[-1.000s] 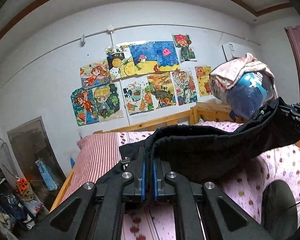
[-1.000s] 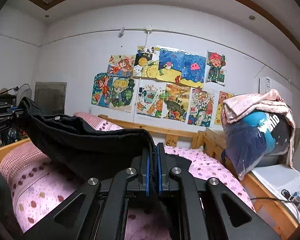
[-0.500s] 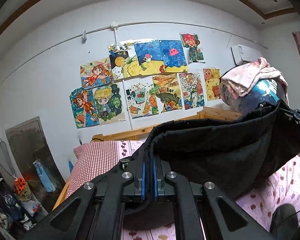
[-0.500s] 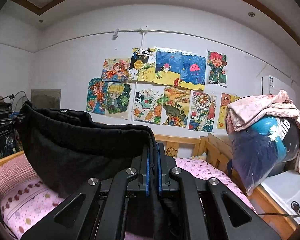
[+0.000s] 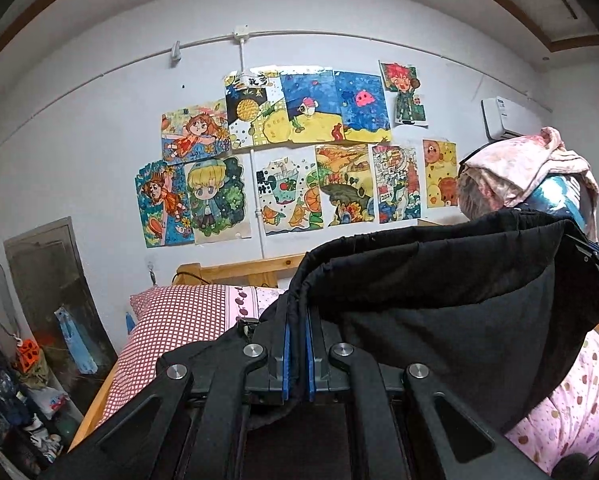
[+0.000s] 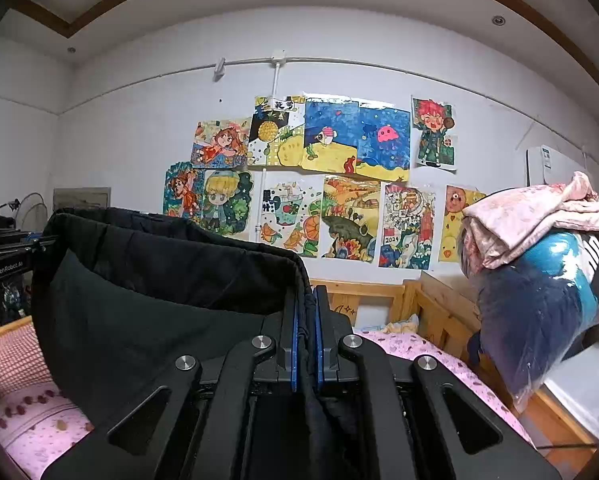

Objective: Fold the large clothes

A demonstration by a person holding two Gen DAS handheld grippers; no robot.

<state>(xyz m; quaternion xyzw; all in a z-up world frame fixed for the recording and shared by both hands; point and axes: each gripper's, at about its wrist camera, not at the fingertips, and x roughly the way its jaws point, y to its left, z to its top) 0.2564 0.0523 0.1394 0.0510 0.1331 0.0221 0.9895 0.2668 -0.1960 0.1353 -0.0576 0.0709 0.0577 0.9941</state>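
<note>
A large black garment (image 5: 439, 300) hangs stretched in the air between both grippers, above a bed. My left gripper (image 5: 298, 320) is shut on its edge, blue pads pressed on the cloth. In the left wrist view the garment runs right to the other gripper (image 5: 597, 268) at the frame edge. My right gripper (image 6: 306, 316) is also shut on the black garment (image 6: 147, 292), which spans left to the other gripper (image 6: 11, 258). The cloth sags between the two and hides the bed behind it.
Below lies a bed with a pink dotted sheet (image 5: 567, 404) and a red checked pillow (image 5: 171, 332) in a wooden frame (image 6: 431, 308). A bagged blue bundle under a pink cloth (image 6: 547, 280) sits at the right. Drawings cover the wall (image 6: 319, 184). Clutter stands at the left (image 5: 23, 380).
Both grippers have risen, lifting the black garment off the bed. More wall and less bed show now. Both stay shut on the cloth.
</note>
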